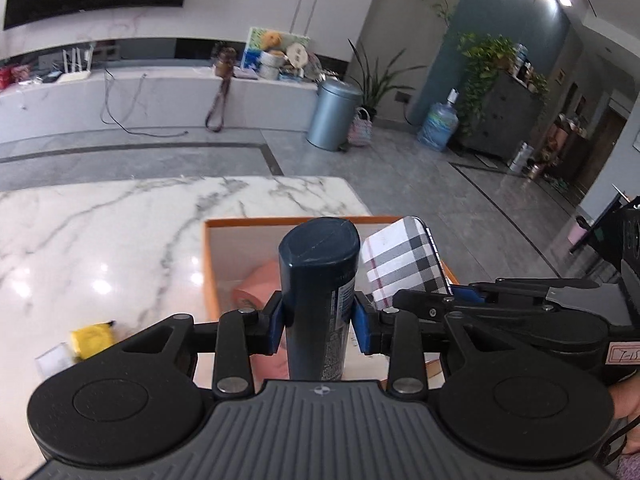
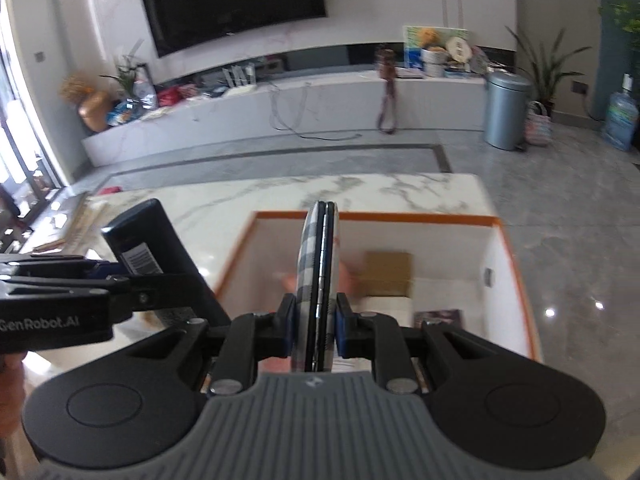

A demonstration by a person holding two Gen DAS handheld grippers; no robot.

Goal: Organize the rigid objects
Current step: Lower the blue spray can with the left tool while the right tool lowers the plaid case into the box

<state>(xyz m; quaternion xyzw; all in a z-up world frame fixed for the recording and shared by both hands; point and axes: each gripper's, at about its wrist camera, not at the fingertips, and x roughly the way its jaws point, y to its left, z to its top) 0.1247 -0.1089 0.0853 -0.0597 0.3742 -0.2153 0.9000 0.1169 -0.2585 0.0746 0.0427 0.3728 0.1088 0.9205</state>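
My left gripper (image 1: 319,320) is shut on a dark blue bottle (image 1: 318,280), held upright above the near left part of an orange-rimmed box (image 1: 208,248). To its right, my right gripper (image 2: 316,328) is shut on a flat plaid-patterned case (image 2: 318,272), held on edge over the same box (image 2: 516,264). The plaid case (image 1: 404,264) and the right gripper (image 1: 468,300) show in the left wrist view; the bottle (image 2: 140,248) and the left gripper (image 2: 104,276) show in the right wrist view. A pink roll (image 1: 256,284) lies inside the box.
The box sits on a white marble table (image 1: 100,248). Inside it lie a brown carton (image 2: 388,272) and a dark packet (image 2: 438,316). A yellow packet (image 1: 92,340) and a small clear box (image 1: 54,362) lie on the table to the left. A grey bin (image 1: 336,114) stands on the floor beyond.
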